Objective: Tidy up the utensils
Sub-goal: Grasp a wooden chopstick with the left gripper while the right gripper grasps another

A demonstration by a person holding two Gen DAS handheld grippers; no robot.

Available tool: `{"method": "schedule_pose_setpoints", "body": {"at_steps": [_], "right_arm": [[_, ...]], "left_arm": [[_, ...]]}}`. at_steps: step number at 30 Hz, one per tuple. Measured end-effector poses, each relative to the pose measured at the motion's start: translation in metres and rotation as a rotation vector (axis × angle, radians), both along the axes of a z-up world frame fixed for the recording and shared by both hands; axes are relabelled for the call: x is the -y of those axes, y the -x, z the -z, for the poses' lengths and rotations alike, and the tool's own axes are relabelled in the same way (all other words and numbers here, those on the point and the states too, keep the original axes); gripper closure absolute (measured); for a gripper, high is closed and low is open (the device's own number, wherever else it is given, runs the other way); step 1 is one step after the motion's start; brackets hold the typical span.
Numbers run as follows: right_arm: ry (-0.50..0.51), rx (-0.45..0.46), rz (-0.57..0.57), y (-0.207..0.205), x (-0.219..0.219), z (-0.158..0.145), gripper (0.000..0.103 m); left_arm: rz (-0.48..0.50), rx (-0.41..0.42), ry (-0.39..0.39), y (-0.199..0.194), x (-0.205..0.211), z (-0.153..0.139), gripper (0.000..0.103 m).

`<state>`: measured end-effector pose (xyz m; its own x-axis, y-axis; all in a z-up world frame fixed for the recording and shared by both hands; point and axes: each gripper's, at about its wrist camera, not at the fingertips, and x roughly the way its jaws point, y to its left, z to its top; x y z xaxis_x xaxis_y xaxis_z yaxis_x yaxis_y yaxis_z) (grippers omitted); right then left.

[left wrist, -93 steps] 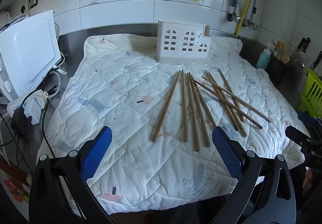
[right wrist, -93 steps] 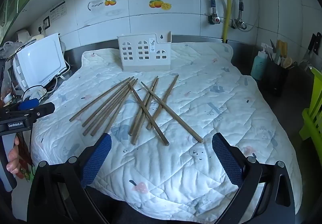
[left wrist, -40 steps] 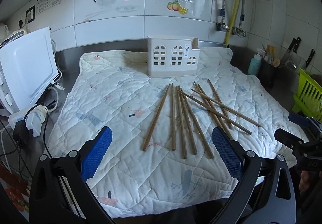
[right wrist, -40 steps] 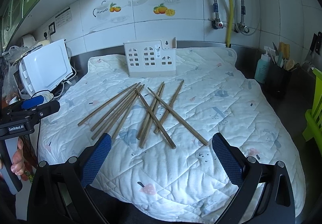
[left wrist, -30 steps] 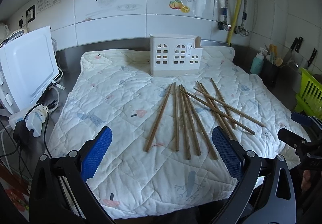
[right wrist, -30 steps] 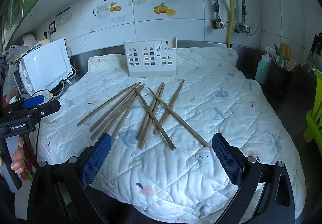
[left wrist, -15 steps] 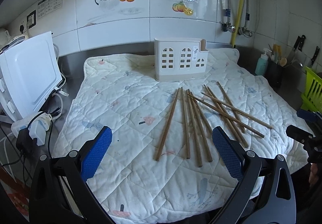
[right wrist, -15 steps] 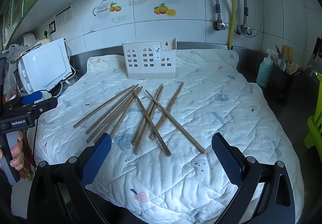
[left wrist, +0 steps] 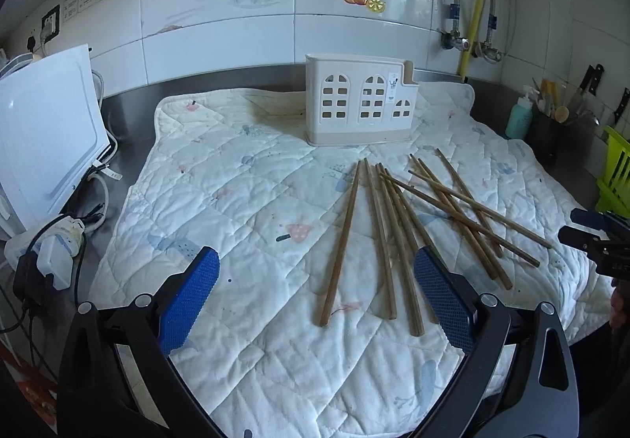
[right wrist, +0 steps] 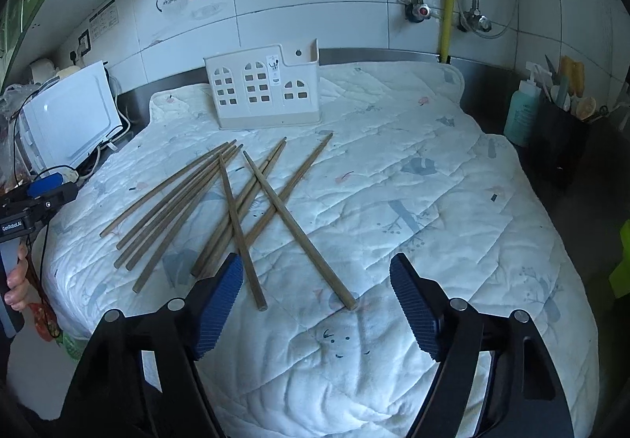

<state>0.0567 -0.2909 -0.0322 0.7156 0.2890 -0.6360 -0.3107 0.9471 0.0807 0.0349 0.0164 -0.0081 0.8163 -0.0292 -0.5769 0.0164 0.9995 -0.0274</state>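
chopsticks (right wrist: 232,201) loose on quilt (right wrist: 413,201), just beyond right gripper (right wrist: 315,300)

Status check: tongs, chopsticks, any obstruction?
Left tongs open, empty. Right tongs open, empty. Chopsticks loose on quilt, holder upright behind. Nothing blocking.

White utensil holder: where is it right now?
The white utensil holder stands upright at the far end of the quilted mat, just beyond the chopsticks, near the tiled wall in both views.

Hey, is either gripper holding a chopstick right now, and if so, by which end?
No. The left gripper and right gripper are both open and empty; the chopsticks lie loose on the quilted mat.
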Motion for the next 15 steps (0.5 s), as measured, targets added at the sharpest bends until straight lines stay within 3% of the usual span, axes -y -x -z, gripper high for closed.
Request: {"method": "schedule_pose_setpoints", "body": {"at_steps": [6,15], "right_arm": [[0.044,-0.011,-0.080,-0.018,-0.008,0.018,0.049],[0.059,-0.040,-0.140,-0.038,-0.009,0.036,0.063]], "left_arm": [[0.014,-0.042,0.006,-0.012,-0.003,0.016,0.006],[0.036,-0.101,0.054,-0.028,-0.012,0.033,0.016]]}}
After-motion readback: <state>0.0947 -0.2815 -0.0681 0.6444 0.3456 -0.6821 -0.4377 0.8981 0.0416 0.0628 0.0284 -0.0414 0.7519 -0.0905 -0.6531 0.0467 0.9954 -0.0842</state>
